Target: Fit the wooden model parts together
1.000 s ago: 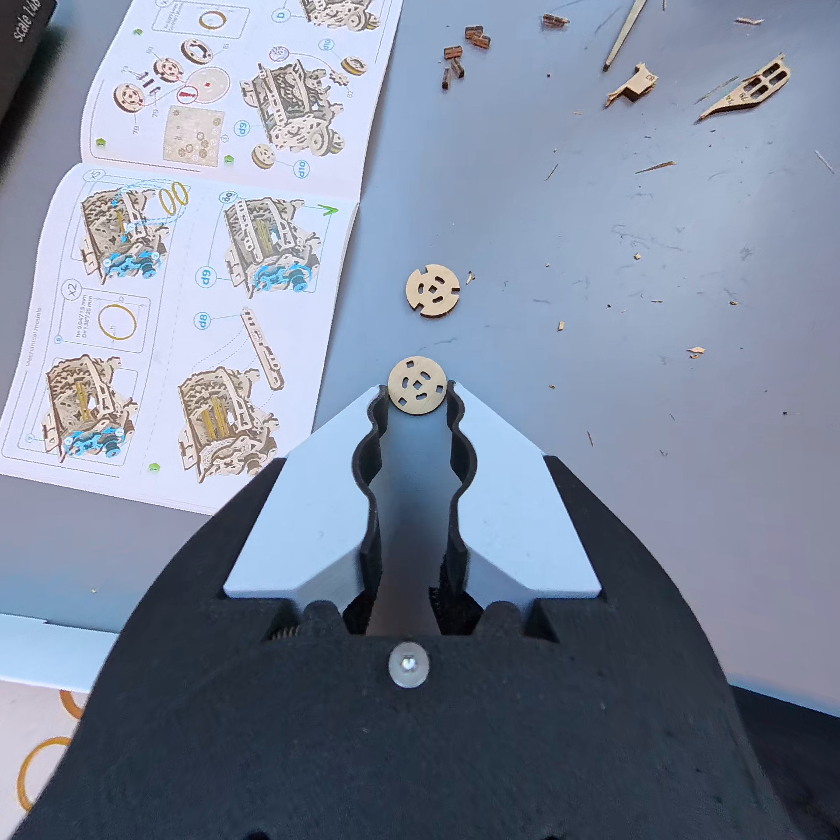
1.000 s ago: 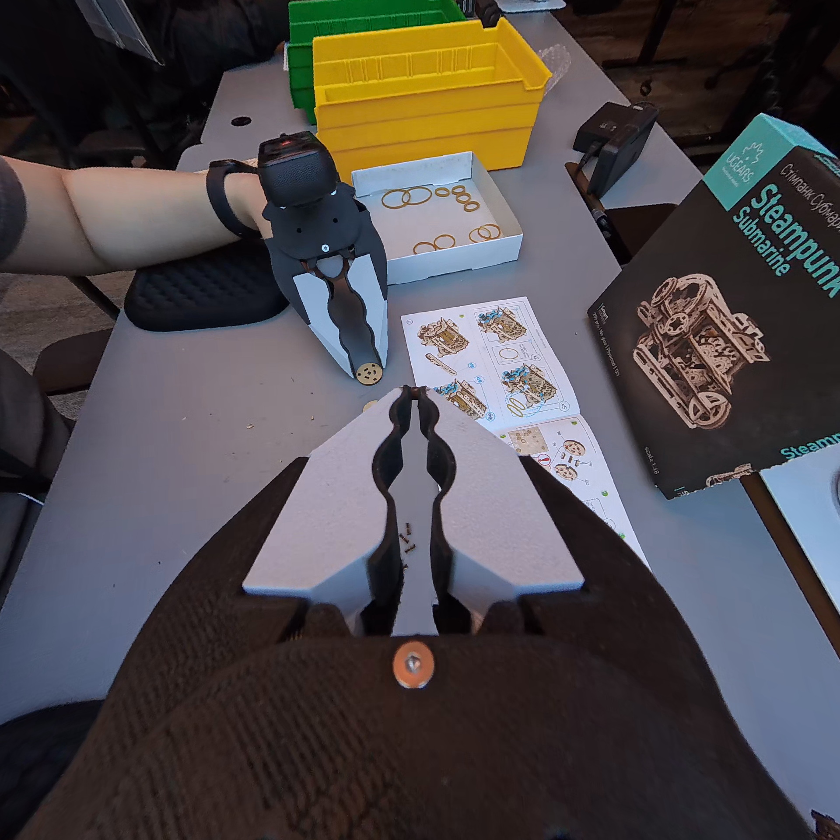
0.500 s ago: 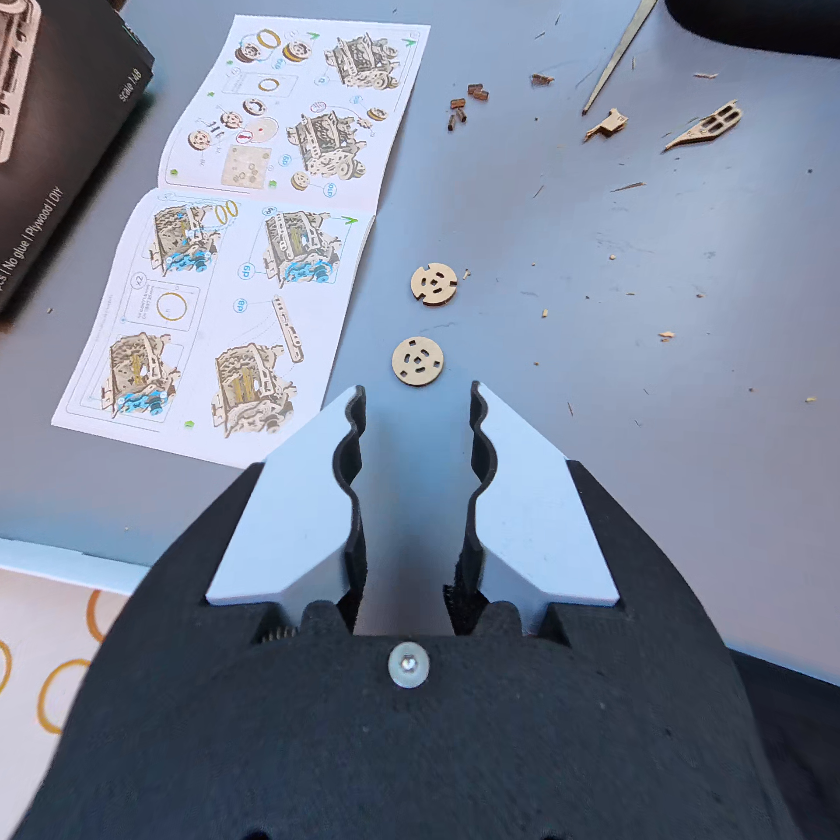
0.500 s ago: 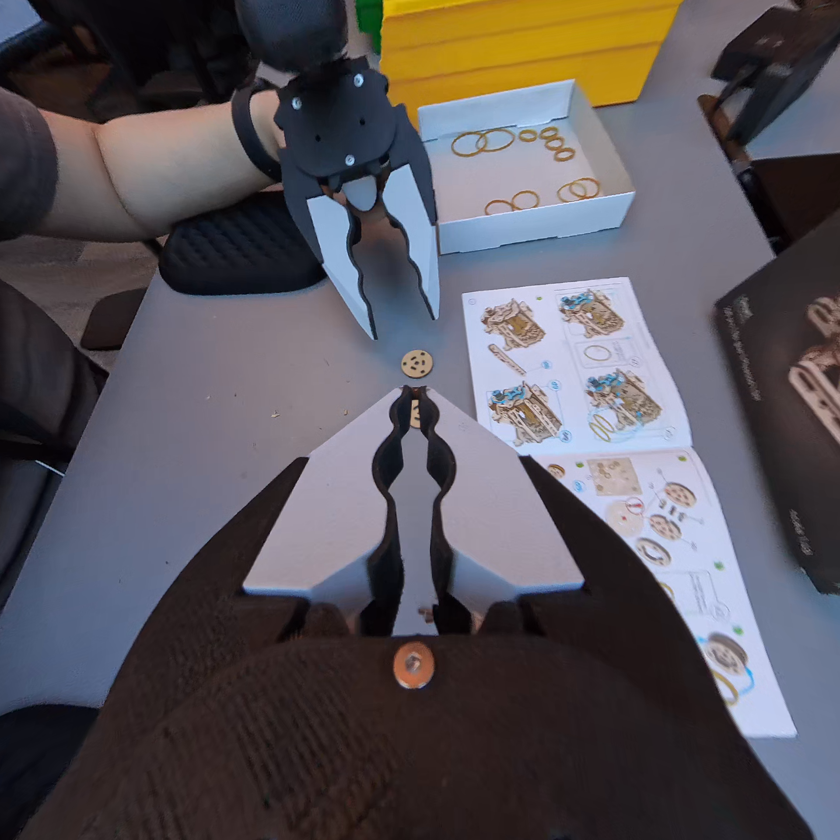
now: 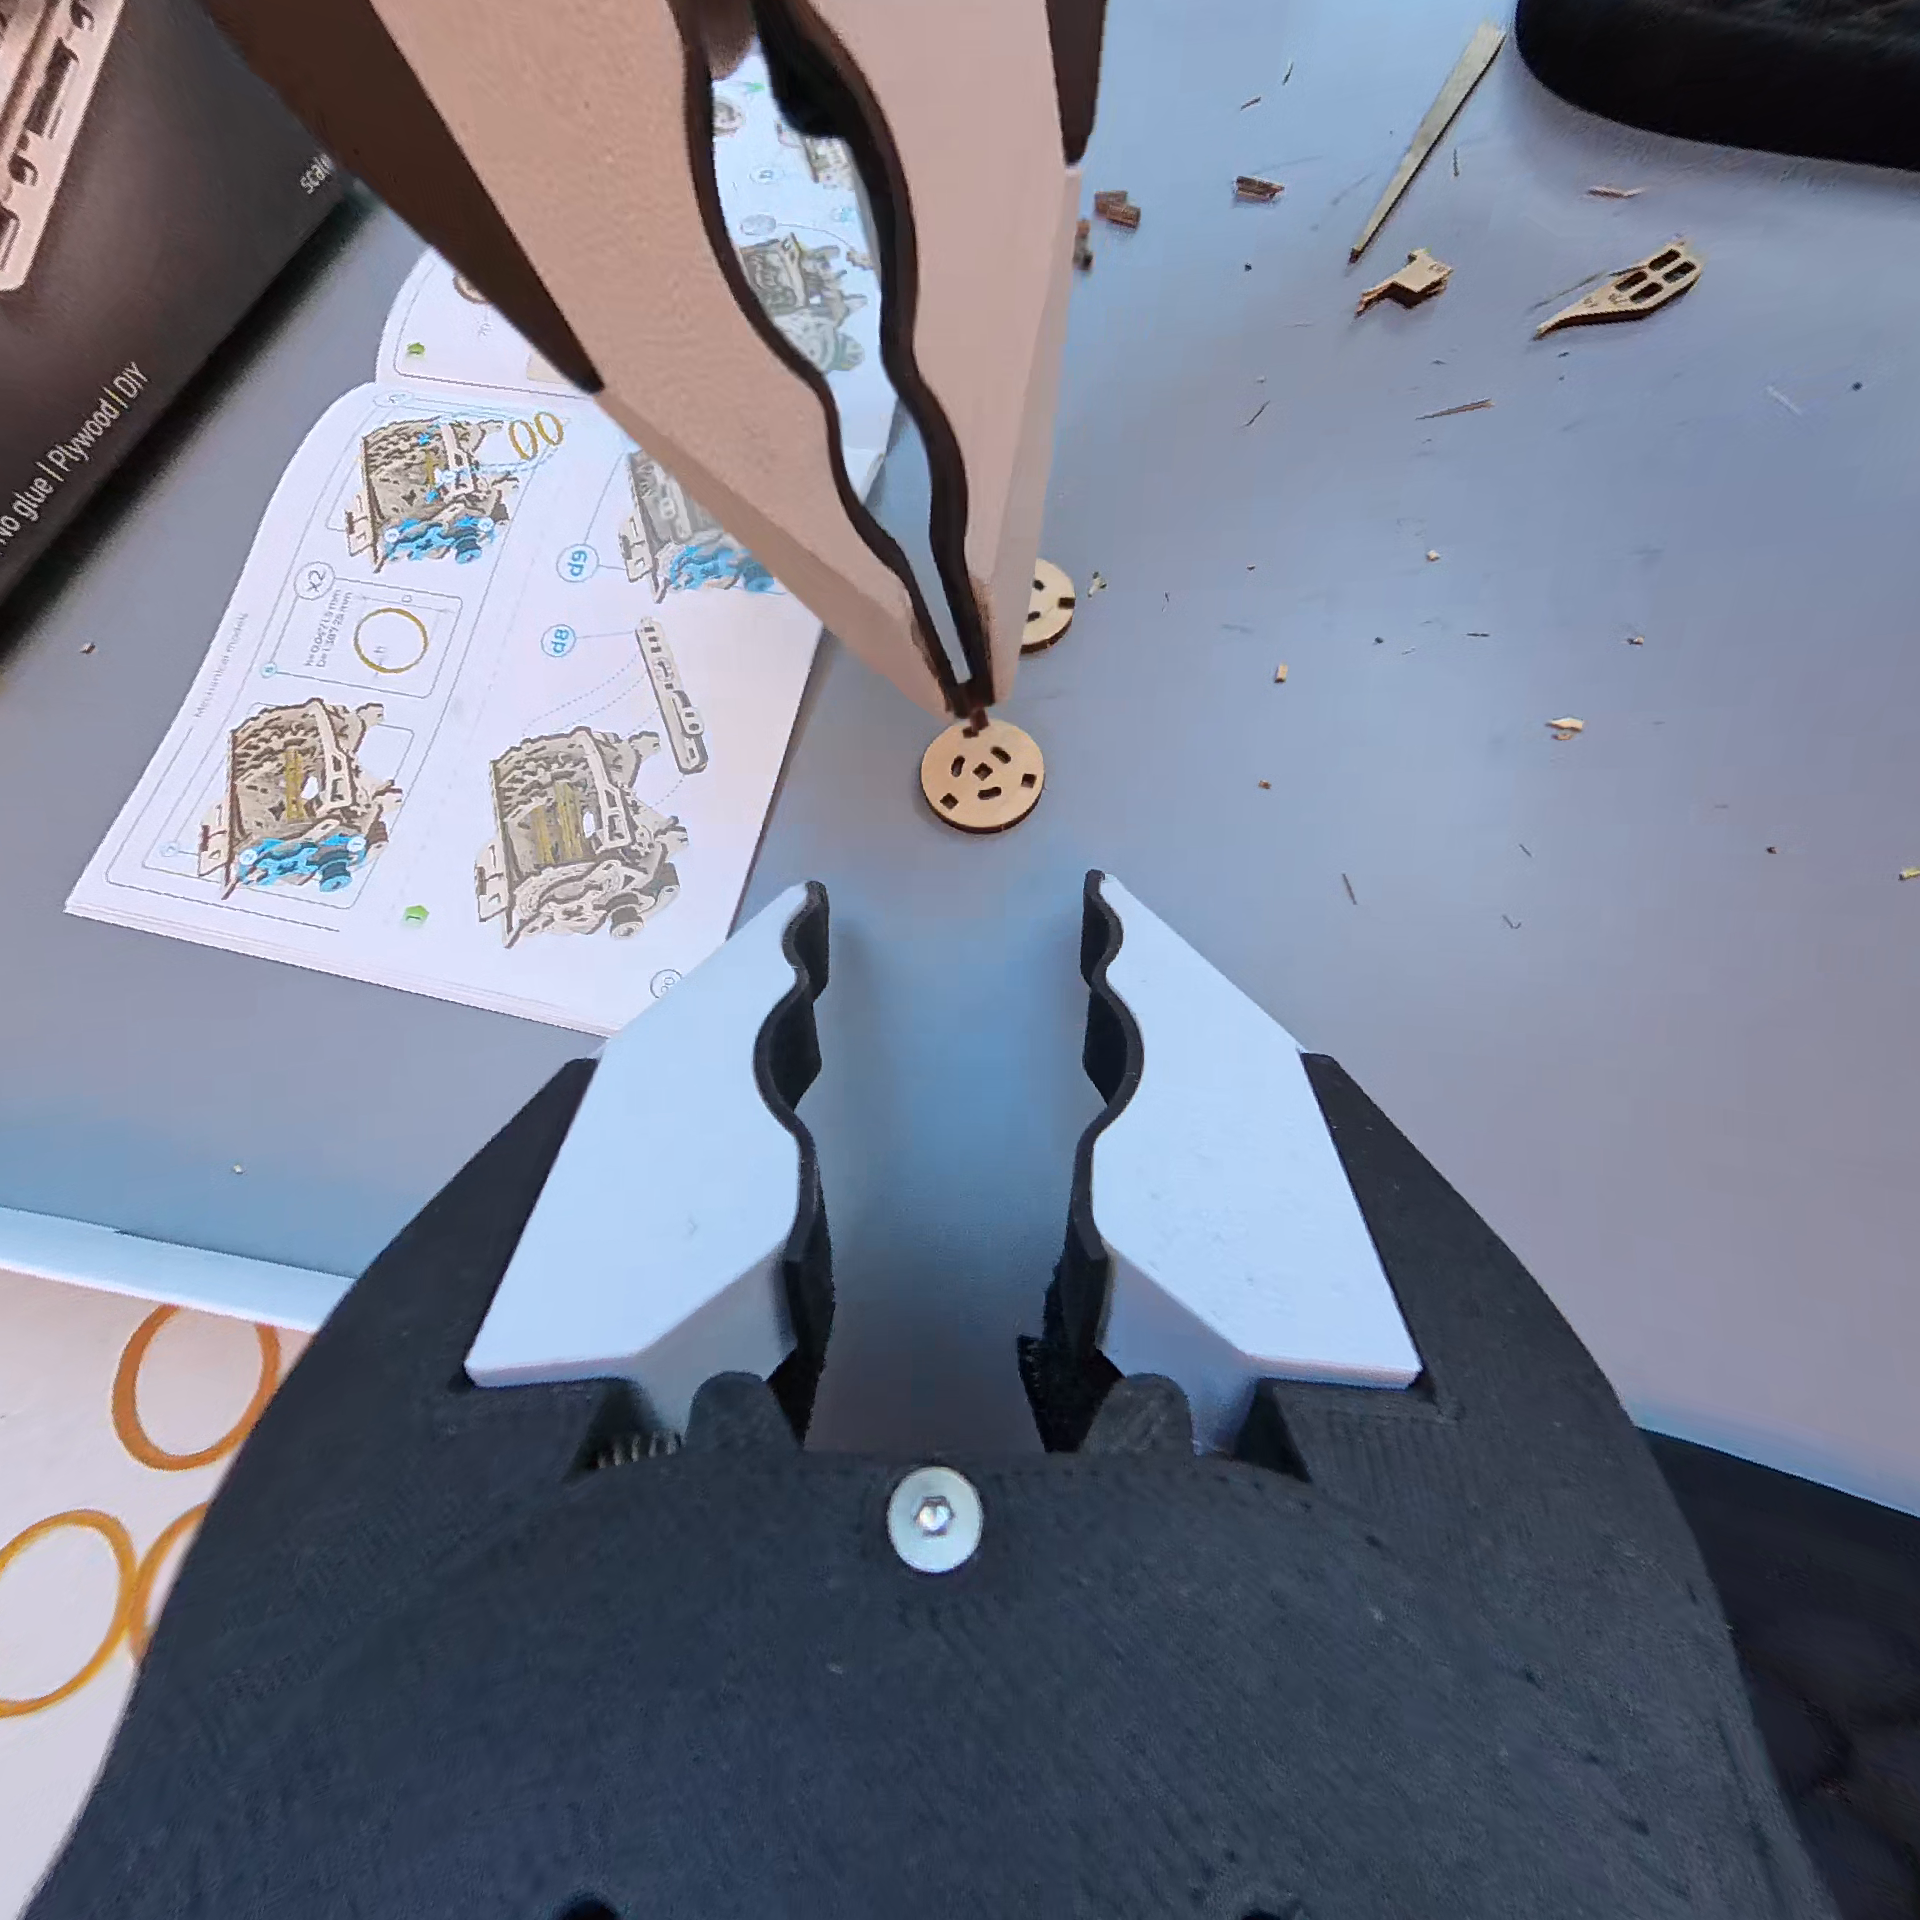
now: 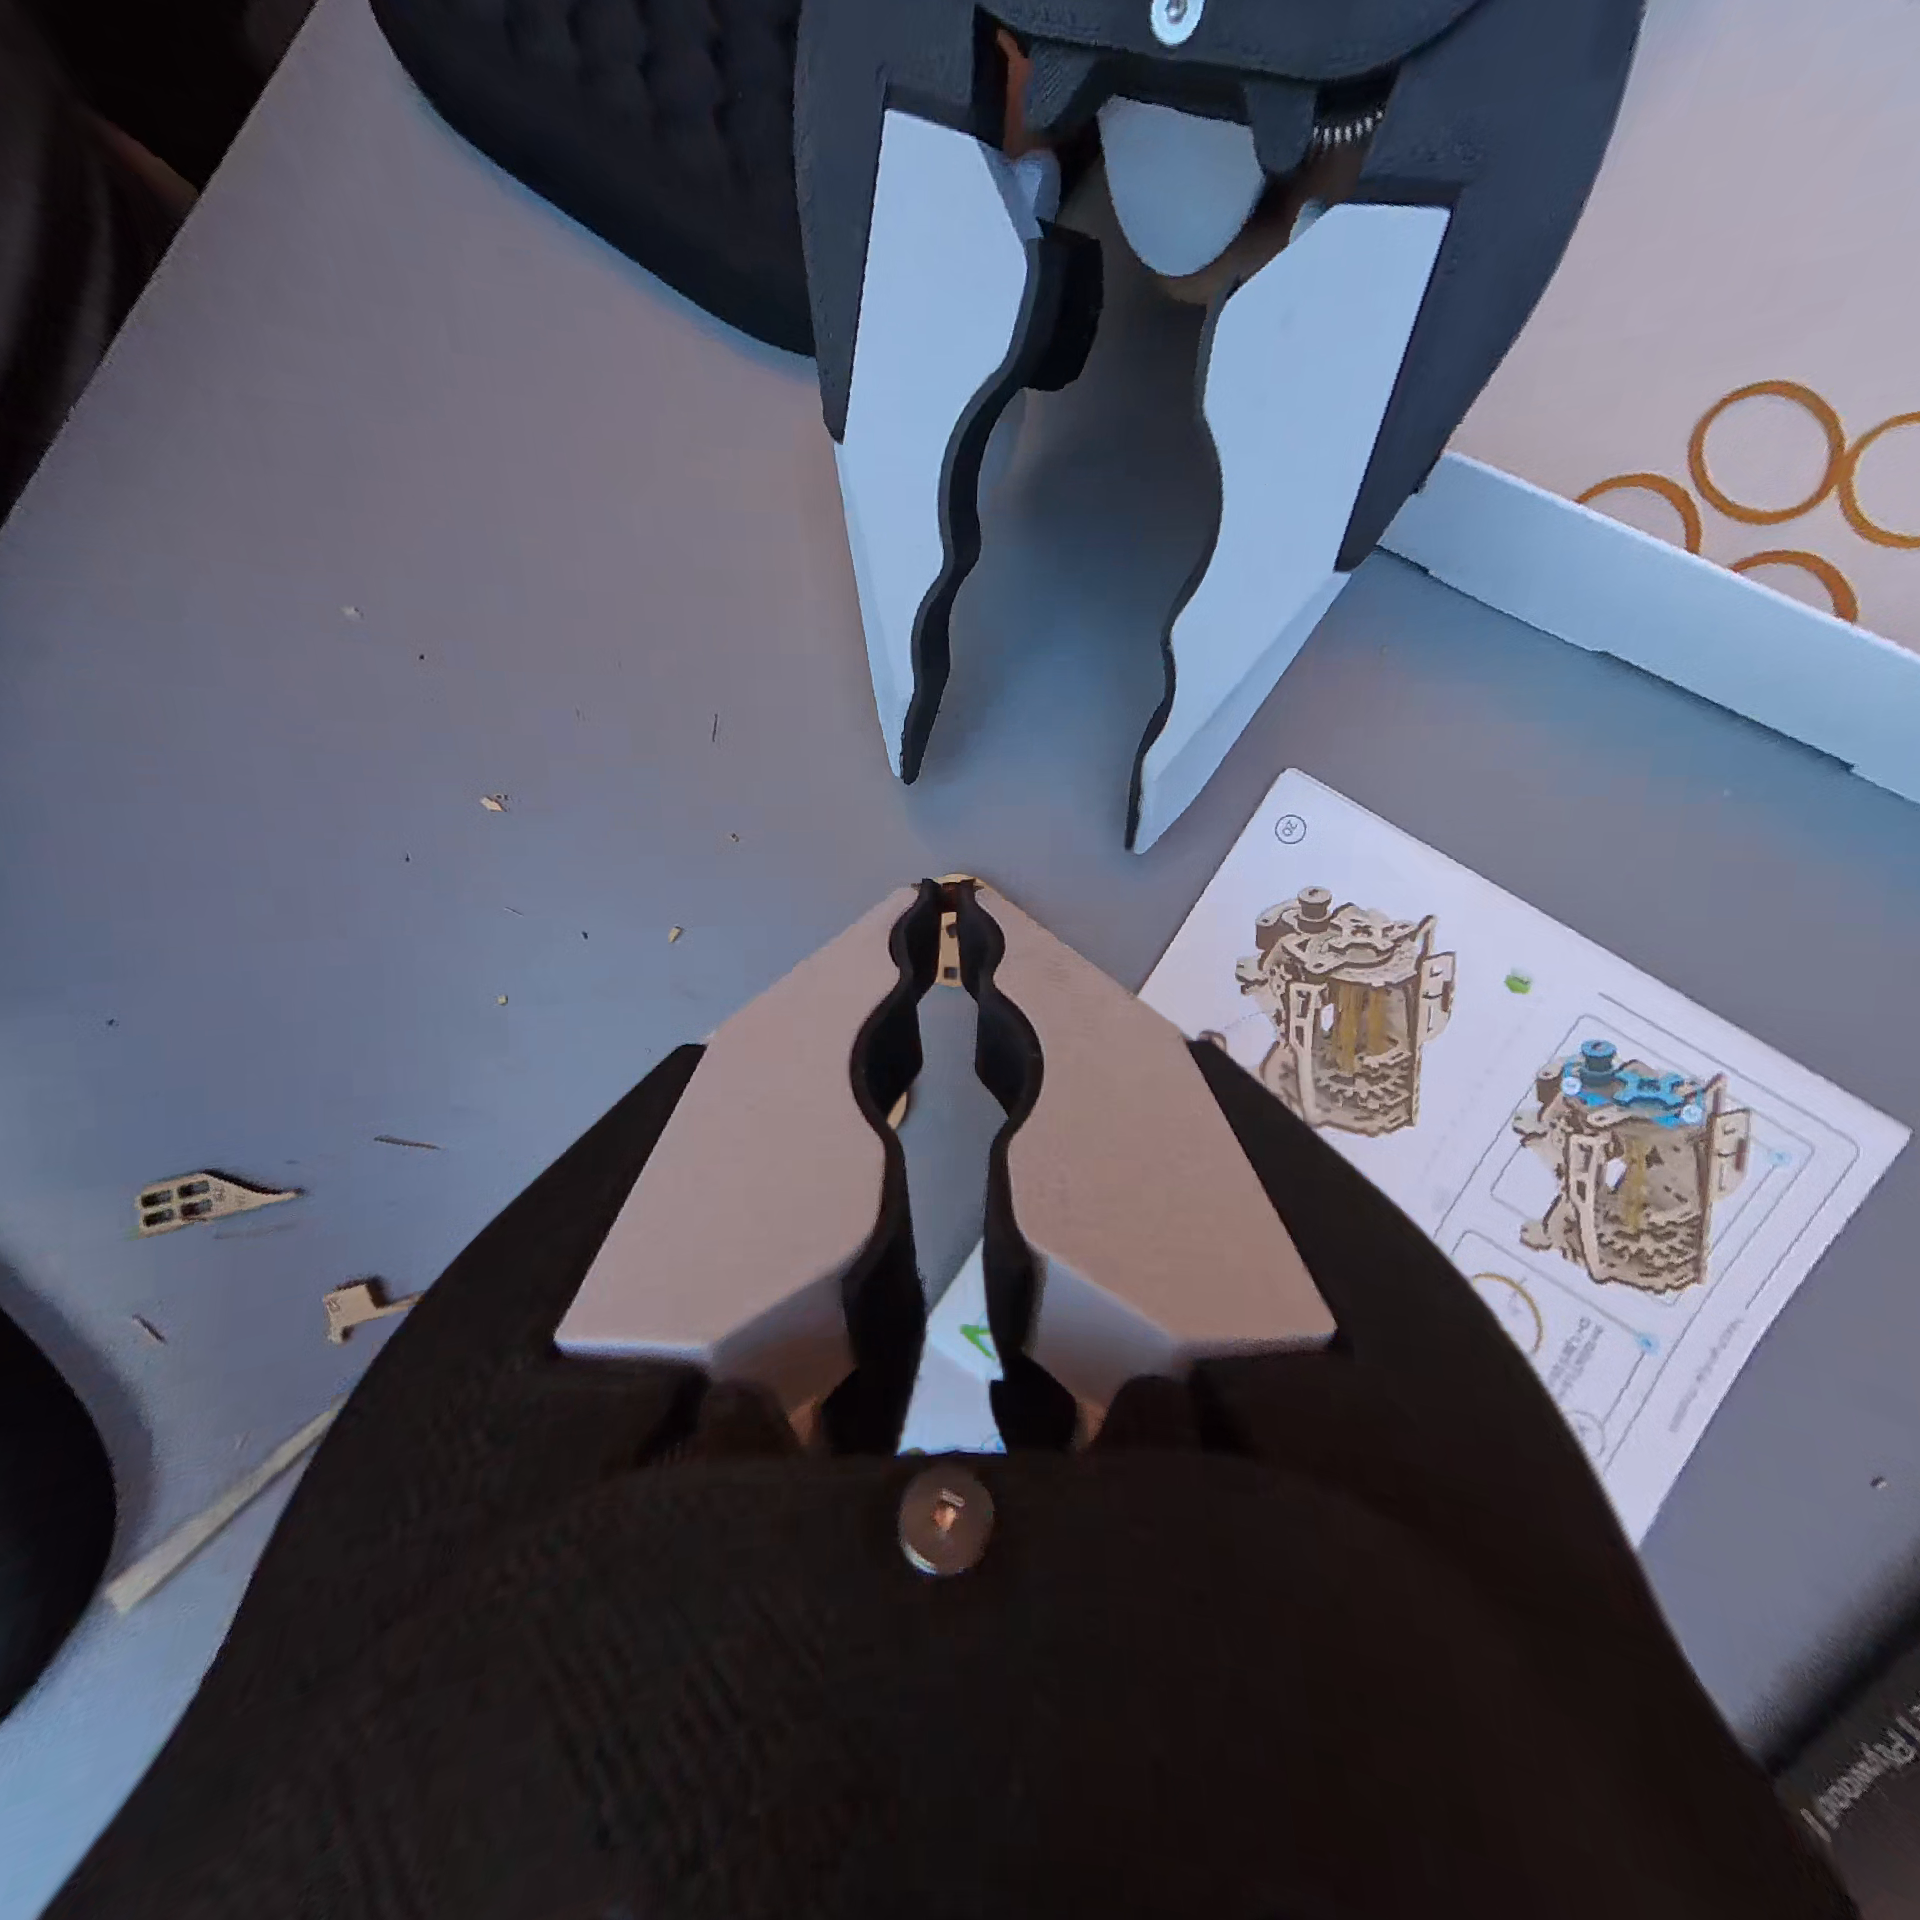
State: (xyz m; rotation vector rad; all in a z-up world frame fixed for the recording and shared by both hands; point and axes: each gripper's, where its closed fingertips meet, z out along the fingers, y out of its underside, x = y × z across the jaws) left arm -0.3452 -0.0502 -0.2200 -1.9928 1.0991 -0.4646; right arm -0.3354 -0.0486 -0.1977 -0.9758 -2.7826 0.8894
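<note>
Left gripper point(image 5: 951, 894): jaws wide apart, holding nothing. Right gripper point(image 5: 968, 707): jaws nearly closed on a small dark wooden peg point(image 5: 975, 717) — its tip meets a round wooden disc point(image 5: 982, 776) lying flat on the grey worktop point(image 5: 1455, 831), just ahead of the left gripper, beside the instruction booklet point(image 5: 436, 727).

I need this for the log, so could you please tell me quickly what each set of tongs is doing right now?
Left tongs: open, holding nothing.
Right tongs: shut on a small dark peg, its tip at the round wooden disc.
</note>
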